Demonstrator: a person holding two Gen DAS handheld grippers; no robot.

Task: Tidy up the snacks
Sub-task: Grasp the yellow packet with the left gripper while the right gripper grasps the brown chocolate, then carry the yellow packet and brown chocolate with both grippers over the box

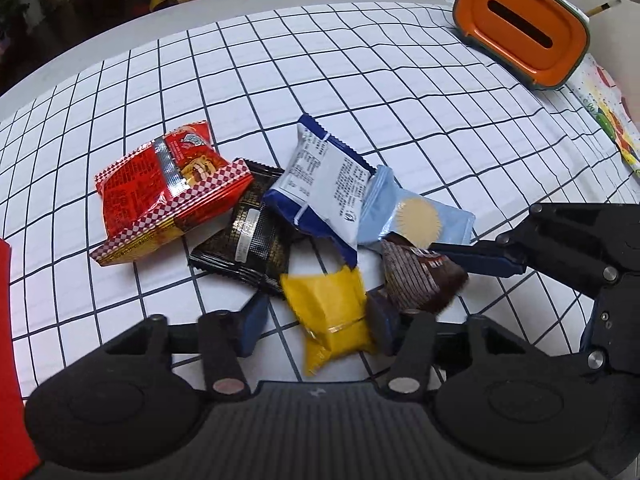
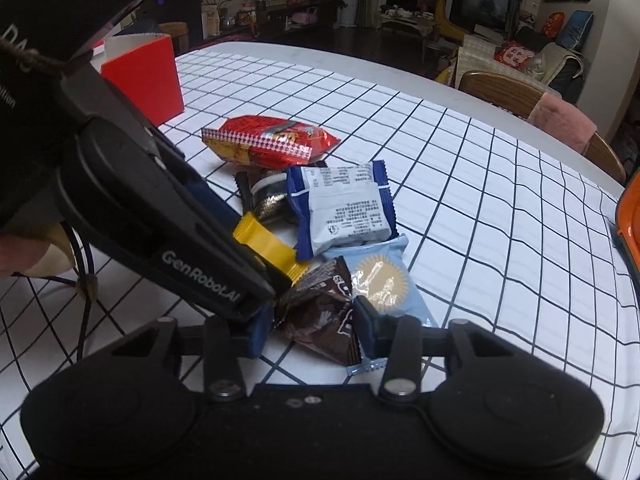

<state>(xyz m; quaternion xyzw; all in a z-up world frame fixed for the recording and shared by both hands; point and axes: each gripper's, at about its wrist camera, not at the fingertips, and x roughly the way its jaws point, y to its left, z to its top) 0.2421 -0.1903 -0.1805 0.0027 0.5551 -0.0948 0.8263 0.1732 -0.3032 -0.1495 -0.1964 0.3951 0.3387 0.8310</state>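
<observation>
The yellow packet [image 1: 332,320] shows blurred in the left wrist view, its print unreadable. Just beside the yellow packet, the black packet [image 1: 250,240] lies half under the red bag [image 1: 168,192]. In the right wrist view the left claw's housing covers most of the yellow packet, and the orange box [image 2: 630,224] runs off the right edge.

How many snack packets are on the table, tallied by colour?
Red packet: 1
Black packet: 1
Blue-and-white packet: 1
Light blue packet: 1
Yellow packet: 1
Brown packet: 1
Total: 6
</observation>
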